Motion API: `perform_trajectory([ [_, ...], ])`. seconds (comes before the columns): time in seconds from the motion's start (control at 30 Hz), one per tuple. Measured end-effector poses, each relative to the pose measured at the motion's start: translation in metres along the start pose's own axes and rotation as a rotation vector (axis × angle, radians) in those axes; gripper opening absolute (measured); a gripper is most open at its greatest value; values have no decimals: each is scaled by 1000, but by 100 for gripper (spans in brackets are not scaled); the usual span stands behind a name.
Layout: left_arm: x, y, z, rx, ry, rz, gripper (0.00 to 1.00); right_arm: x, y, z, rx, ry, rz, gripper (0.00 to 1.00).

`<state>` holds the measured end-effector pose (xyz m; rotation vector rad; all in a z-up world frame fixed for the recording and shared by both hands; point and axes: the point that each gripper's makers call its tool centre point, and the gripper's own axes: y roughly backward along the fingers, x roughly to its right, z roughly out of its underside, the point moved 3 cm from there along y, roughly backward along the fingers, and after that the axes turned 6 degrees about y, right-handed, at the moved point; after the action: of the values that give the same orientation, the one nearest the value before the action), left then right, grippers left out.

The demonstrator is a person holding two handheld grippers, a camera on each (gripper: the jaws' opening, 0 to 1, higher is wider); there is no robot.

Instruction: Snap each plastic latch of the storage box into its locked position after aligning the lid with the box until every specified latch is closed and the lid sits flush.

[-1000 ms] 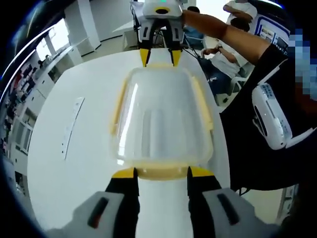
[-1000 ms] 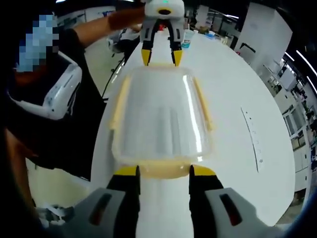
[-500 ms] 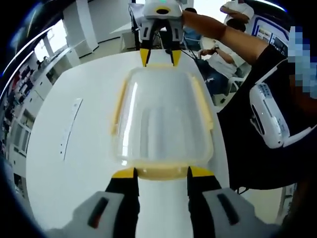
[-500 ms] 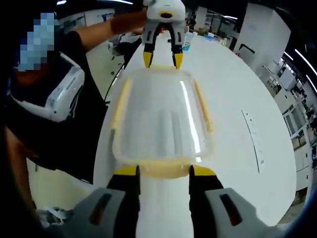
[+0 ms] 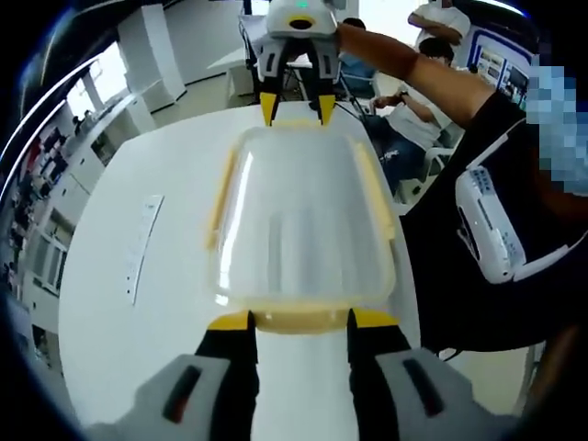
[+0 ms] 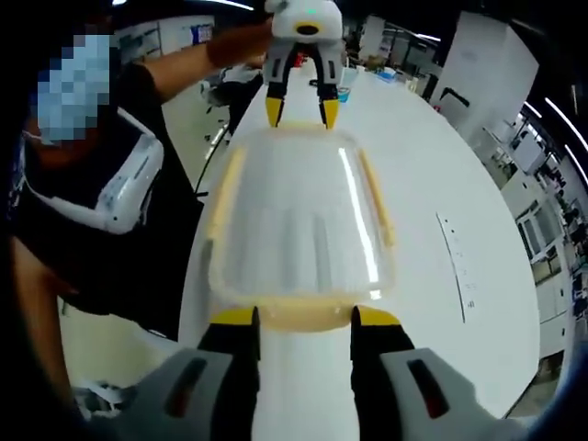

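Clearly, the clear plastic storage box with yellow latches lay on the white round counter with its long axis running between both tongs. The left tongs and right tongs stood open, each facing one short-end latch.

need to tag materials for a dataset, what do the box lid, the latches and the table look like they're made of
Lid: looks like clear glossy plastic; long bright streaks of light run along it and you can see through it.
Latches: opaque pale yellow plastic by the look, smooth and duller than the lid.
Table: a smooth white surface with a soft sheen, possibly laminate; the pictures leave that open.
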<state>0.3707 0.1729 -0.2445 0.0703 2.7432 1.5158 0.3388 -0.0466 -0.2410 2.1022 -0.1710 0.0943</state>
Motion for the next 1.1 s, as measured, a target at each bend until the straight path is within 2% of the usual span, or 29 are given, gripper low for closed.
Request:
perform_trajectory([
  [0.23, 2, -6, 4, -5, -8, -6, 34, -2, -5, 3, -20, -4, -7, 34],
  [0.5, 3, -8, 8, -5, 1, -2, 34, -4, -8, 3, -8, 5, 2, 34],
  [0.67, 6, -12, 10, -8, 3, 3, 34, -6, -11, 5, -35, -1, -17, 34],
  [0.87, 6, -15, 12, 3, 12, 7, 34, -6, -13, 8, -35, 3, -9, 34],
  [0.93, 6, -16, 12, 10, 12, 4, 34, -5, -16, 10, -52, 22, 20, 34],
  [1.0, 8, -17, 12, 7, 20, 18, 34, -8, -18, 11, -50, 18, 3, 33],
  [1.1, 6, -20, 14, 2, 8, 6, 34, -7, -20, 12, -44, 13, 8, 34],
])
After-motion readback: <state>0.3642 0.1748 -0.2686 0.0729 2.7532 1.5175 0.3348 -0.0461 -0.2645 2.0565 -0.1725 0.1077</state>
